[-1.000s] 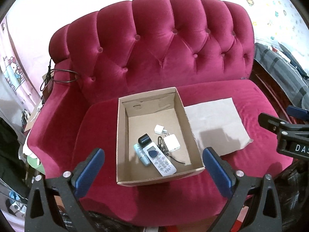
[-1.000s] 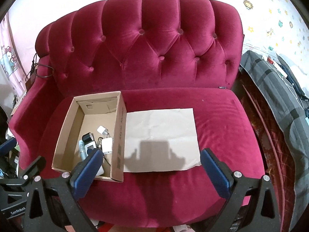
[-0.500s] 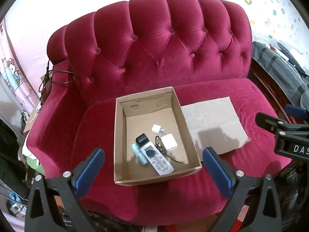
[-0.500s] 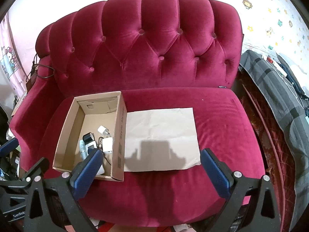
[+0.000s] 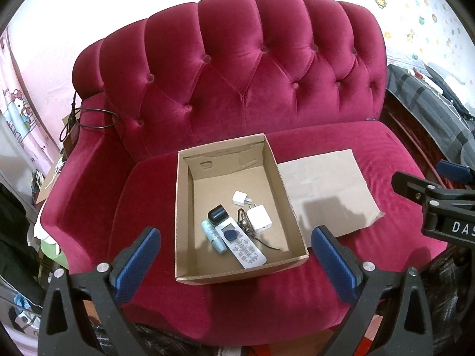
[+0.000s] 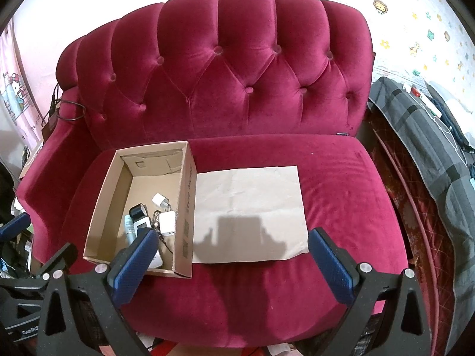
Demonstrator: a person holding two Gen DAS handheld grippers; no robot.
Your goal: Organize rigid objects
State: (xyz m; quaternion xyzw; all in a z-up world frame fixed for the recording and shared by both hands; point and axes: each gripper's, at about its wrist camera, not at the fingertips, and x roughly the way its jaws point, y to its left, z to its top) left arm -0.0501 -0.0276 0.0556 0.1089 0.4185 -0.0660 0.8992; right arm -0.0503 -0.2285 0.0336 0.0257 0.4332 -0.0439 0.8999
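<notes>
Grippers first: my left gripper (image 5: 236, 255) hangs above the front edge of the sofa (image 5: 237, 89) with its blue-padded fingers spread wide and nothing between them; my right gripper (image 6: 233, 262) stands the same way, wide and empty.

Working left to right, the cardboard box (image 5: 182, 207) sits open-topped on the left half of the seat, its matte corrugated walls upright. Gathered near its front right corner lie a pale blue tube (image 5: 213, 236), a black rounded block (image 5: 217, 213), a long white remote (image 5: 240, 244) with a dark blue disc (image 5: 230, 233) resting on it, a metal clip on a thin cord (image 5: 244, 221), and two glossy white plug adapters, one small (image 5: 240, 198) and one larger (image 5: 259, 219). Just beside the box's right wall a creased flat brown paper sheet (image 6: 249, 207) lies bare on the crimson velvet.

Judgement: this fits either items awaiting laying-out on the sheet or items already collected into the box. I cannot settle which, so I call no move.
</notes>
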